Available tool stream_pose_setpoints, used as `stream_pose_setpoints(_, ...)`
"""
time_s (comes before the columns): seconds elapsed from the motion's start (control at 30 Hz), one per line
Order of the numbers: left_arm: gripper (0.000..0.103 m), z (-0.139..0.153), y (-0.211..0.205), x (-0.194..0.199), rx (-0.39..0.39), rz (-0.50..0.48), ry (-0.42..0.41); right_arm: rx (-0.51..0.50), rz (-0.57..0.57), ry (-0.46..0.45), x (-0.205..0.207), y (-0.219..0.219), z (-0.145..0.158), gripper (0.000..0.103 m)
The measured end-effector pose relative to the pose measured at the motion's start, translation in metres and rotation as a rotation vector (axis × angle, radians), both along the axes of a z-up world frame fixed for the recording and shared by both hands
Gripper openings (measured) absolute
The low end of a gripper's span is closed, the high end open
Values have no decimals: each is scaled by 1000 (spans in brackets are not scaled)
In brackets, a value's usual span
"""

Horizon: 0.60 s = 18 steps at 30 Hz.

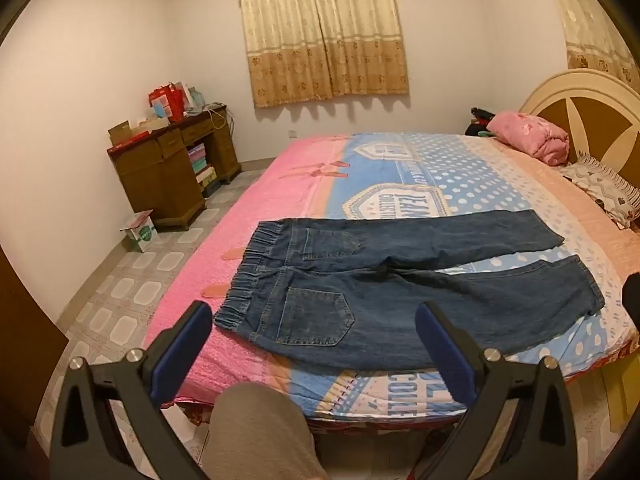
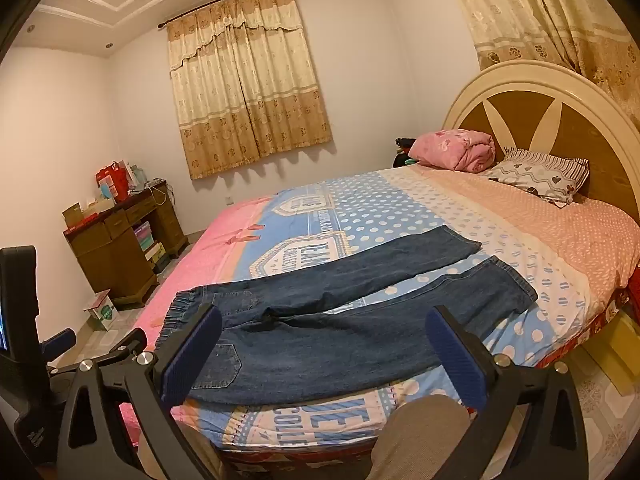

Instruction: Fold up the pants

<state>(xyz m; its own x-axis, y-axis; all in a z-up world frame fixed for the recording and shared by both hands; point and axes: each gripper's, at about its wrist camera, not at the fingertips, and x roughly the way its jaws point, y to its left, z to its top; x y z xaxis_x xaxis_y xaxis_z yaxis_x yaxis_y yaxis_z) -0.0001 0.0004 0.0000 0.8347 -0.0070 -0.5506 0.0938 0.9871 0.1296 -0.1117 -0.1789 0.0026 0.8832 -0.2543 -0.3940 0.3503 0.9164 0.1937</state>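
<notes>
Pants flat near bed edge

Warm, dim indoor light; sharp centre, heavy fisheye bending, dark corners.

Jeans flat on bed (legs apart), right tongs wide open above
</notes>
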Motion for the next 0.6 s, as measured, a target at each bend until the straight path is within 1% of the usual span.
stream_pose_setpoints(0.3,103,0,1,1,-13,-4,16,5,1,10,2,-2,-3,102)
stream_pose_setpoints(0.43,103,-3,-3,-1,-4,-8,13,6,-2,13,0,-1,2,102)
stream_pose_setpoints(0.6,103,-1,-3,-3,-3,-6,13,17,-6,10,2,-3,-1,102)
